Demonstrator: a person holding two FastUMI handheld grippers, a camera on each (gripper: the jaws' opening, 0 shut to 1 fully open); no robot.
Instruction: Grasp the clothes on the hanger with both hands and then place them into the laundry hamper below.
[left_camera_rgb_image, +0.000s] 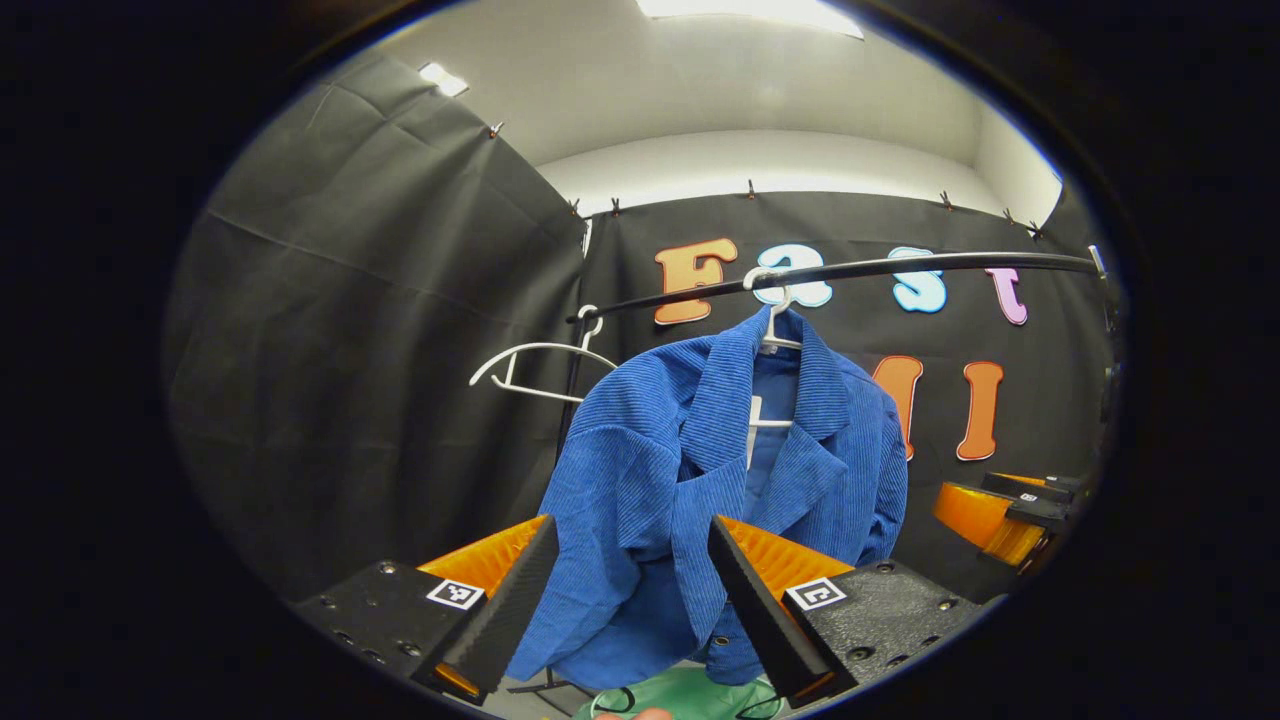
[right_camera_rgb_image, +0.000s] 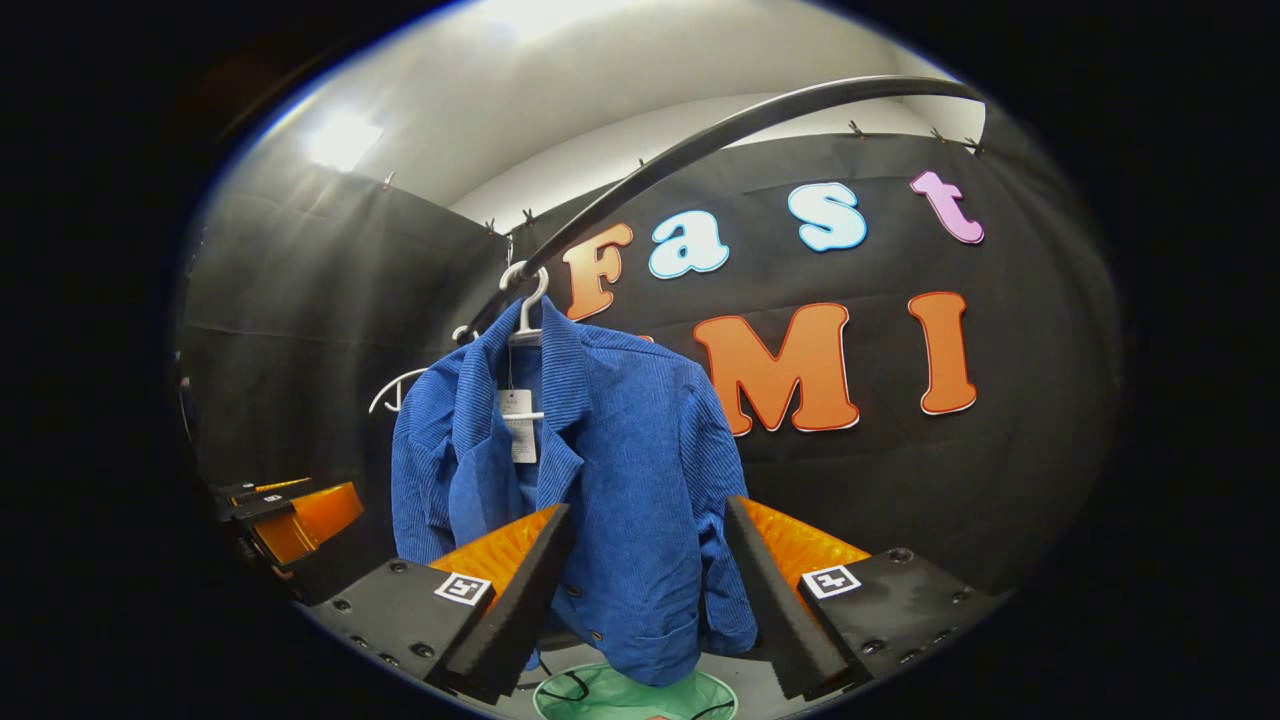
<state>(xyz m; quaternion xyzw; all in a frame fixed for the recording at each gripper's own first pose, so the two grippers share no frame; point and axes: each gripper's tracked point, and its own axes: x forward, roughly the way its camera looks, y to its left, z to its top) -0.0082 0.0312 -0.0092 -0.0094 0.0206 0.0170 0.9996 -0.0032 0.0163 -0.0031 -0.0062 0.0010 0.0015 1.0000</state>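
Note:
A blue corduroy jacket (left_camera_rgb_image: 690, 480) hangs on a white hanger (left_camera_rgb_image: 775, 320) from a black rail (left_camera_rgb_image: 900, 265). The same jacket (right_camera_rgb_image: 600, 470) hangs from the rail (right_camera_rgb_image: 700, 140) in the right gripper view. My left gripper (left_camera_rgb_image: 635, 580) is open, its fingers framing the jacket's lower left front at a short distance. My right gripper (right_camera_rgb_image: 650, 575) is open too, facing the jacket's right side. A green laundry hamper (left_camera_rgb_image: 690, 695) lies below the jacket, and its rim (right_camera_rgb_image: 630, 695) shows under the hem. The right gripper (left_camera_rgb_image: 1005, 515) appears at the far right of the left gripper view, and the left gripper (right_camera_rgb_image: 290, 515) at the far left of the right gripper view.
An empty white hanger (left_camera_rgb_image: 540, 365) hangs further left on the rail. Black cloth walls close the booth behind and to the left. A paper tag (right_camera_rgb_image: 518, 425) dangles inside the jacket's collar.

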